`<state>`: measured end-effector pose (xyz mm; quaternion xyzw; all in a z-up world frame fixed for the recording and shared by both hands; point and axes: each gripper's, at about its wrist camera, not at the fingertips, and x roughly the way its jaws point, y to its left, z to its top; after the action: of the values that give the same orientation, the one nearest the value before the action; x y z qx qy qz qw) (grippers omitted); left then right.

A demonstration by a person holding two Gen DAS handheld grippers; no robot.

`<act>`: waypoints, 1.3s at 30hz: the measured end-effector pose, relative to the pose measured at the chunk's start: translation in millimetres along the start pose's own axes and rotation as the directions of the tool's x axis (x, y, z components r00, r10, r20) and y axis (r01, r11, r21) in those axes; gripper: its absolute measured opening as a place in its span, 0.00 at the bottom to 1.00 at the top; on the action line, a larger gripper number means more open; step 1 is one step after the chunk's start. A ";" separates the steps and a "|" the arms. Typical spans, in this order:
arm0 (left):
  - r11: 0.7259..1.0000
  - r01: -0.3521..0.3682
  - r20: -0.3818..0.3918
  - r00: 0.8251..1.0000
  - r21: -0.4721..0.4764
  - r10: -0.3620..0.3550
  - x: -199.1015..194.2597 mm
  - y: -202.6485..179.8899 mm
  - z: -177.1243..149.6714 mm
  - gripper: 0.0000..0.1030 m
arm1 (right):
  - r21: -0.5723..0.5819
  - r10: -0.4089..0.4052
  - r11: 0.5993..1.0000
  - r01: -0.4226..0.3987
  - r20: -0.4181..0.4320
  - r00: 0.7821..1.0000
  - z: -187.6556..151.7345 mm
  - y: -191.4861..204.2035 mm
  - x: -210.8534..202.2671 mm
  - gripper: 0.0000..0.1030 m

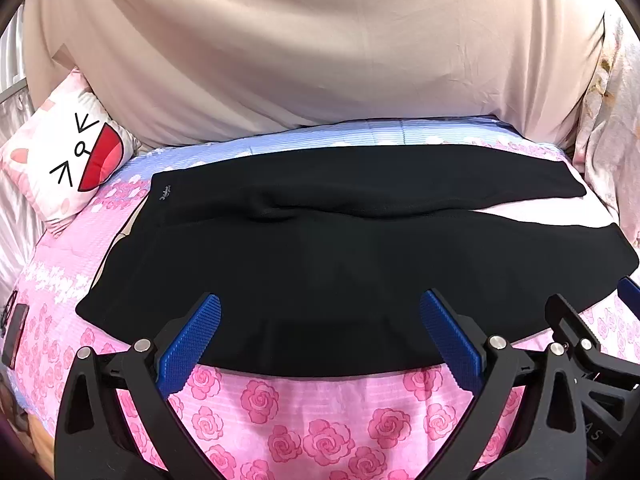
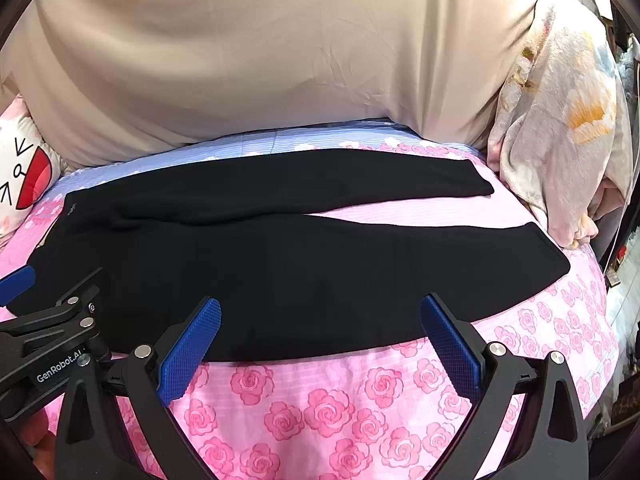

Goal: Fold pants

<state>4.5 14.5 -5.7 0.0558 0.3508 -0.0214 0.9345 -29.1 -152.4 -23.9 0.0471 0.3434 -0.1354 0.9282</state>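
Observation:
Black pants [image 1: 320, 256] lie flat across a pink rose-print bedspread [image 1: 304, 412], waist to the left, two legs running right with a narrow gap between them. They also show in the right wrist view [image 2: 304, 264]. My left gripper [image 1: 320, 312] is open, its blue pads over the near edge of the near leg, holding nothing. My right gripper [image 2: 320, 316] is open and empty over the same near edge, further right. The right gripper shows at the right edge of the left wrist view [image 1: 580, 344]. The left gripper's body shows at the left of the right wrist view [image 2: 52, 328].
A cat-face pillow [image 1: 68, 160] lies at the left by the waist. A beige sheet [image 1: 304, 48] hangs behind the bed. A crumpled floral blanket [image 2: 560, 152] is piled at the right by the leg ends. A dark device [image 1: 14, 336] lies at the bed's left edge.

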 end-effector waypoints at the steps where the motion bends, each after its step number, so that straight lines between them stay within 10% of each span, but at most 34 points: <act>1: 1.000 0.001 -0.002 1.000 0.000 -0.001 0.0 0.4 1.2 0.95 | -0.001 -0.001 1.000 0.001 0.000 1.000 0.5 0.8 -0.4 0.95; 39: 1.000 -0.007 -0.039 0.999 0.000 0.007 18.9 -0.4 9.9 0.95 | -0.019 -0.012 1.000 0.012 -0.010 1.000 7.0 6.2 11.0 0.95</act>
<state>25.2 12.9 -10.7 0.0575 0.3685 -0.0170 0.9277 -15.0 -150.1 -25.8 0.0368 0.3496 -0.1374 0.9260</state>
